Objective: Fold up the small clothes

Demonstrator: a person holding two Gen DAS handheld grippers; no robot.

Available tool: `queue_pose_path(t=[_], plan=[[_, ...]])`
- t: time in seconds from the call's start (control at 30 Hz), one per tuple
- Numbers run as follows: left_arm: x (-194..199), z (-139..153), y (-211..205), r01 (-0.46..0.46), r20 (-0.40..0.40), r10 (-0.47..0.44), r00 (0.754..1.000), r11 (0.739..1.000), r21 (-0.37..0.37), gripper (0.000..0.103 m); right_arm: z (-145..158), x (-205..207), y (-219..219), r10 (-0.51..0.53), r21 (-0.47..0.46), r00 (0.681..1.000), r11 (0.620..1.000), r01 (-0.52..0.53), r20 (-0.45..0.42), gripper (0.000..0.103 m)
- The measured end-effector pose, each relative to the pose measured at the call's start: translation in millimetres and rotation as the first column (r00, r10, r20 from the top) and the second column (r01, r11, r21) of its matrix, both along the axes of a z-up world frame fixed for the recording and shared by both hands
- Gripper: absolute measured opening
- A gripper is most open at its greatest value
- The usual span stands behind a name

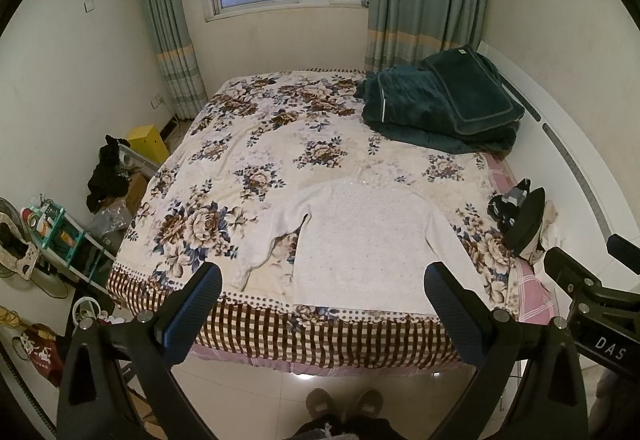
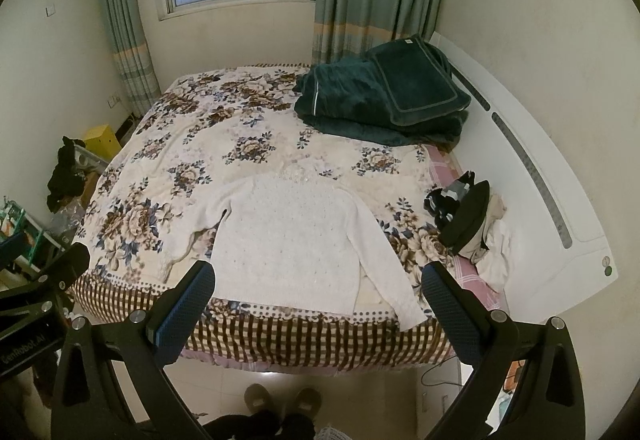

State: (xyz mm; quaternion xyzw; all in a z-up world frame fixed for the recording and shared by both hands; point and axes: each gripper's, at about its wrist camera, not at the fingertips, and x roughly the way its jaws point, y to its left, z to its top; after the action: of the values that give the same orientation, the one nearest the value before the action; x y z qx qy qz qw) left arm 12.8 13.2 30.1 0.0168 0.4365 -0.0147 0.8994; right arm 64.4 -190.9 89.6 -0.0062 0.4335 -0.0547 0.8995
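Left gripper (image 1: 322, 306), right gripper (image 2: 318, 302) spread (empty); white sweater (image 1: 360, 236) flat ahead on bed (image 1: 248, 144).

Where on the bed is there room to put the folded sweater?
Free: the flowered blanket between the white sweater and the window wall, left of the green bedding pile. Crowded: the right edge, where the heap of small clothes lies, and the far right corner.

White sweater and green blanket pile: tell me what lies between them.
Only bare floral bedspread separates the white sweater from the green blanket pile, clearest in the right wrist view.
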Motion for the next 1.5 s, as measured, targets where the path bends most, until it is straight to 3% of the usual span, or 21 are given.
queue_pose_path(t=[0.6,0.67,0.8,0.93,1.0,1.13,1.23,1.27,1.3,1.4,1.5], plan=[[0,3,-2,-0.002,0.002,0.002,1.000,1.000,-0.005,0.103,-7,-2,-3,-0.003,-0.002,1.000,1.000,0.003,0.007,0.103],[-2,3,-2,-0.007,0.007,0.007,1.000,1.000,-0.002,0.103,7,4,4,-0.015,0.003,1.000,1.000,0.014,0.005,0.103],[22,0,-9,-0.022,0.043,0.022,0.999,1.000,-0.003,0.103,10,24,4,-0.046,0.065,0.999,0.997,0.048,-0.023,0.103],[58,-27,-13,-0.024,0.059,0.025,0.998,1.000,-0.008,0.103,-17,51,-30,-0.145,0.170,0.984,0.972,0.161,-0.101,0.103],[82,-48,-16,-0.030,0.049,0.031,0.998,0.999,-0.015,0.103,-50,58,-62,-0.206,0.182,0.972,0.957,0.225,-0.116,0.103],[131,-99,-36,-0.017,0.010,0.017,1.000,0.999,0.050,0.103,-124,75,-145,-0.378,0.216,0.897,0.879,0.426,-0.229,0.103],[167,-143,-56,-0.016,-0.035,0.020,0.999,0.994,0.109,0.103,-195,86,-214,-0.474,0.273,0.813,0.777,0.567,-0.339,0.103],[179,-156,-61,-0.015,-0.053,0.022,0.998,0.993,0.116,0.103,-226,93,-243,-0.502,0.308,0.774,0.721,0.621,-0.385,0.103],[191,-173,-68,-0.016,-0.071,0.025,0.997,0.992,0.125,0.103,-245,93,-261,-0.514,0.323,0.757,0.694,0.644,-0.403,0.103],[224,-226,-83,-0.022,-0.124,0.042,0.991,0.987,0.159,0.103,-334,106,-331,-0.558,0.341,0.664,0.578,0.742,-0.498,0.103],[248,-281,-90,-0.031,-0.193,0.062,0.979,0.987,0.159,0.103,-418,110,-387,-0.583,0.306,0.593,0.520,0.797,-0.555,0.103]])
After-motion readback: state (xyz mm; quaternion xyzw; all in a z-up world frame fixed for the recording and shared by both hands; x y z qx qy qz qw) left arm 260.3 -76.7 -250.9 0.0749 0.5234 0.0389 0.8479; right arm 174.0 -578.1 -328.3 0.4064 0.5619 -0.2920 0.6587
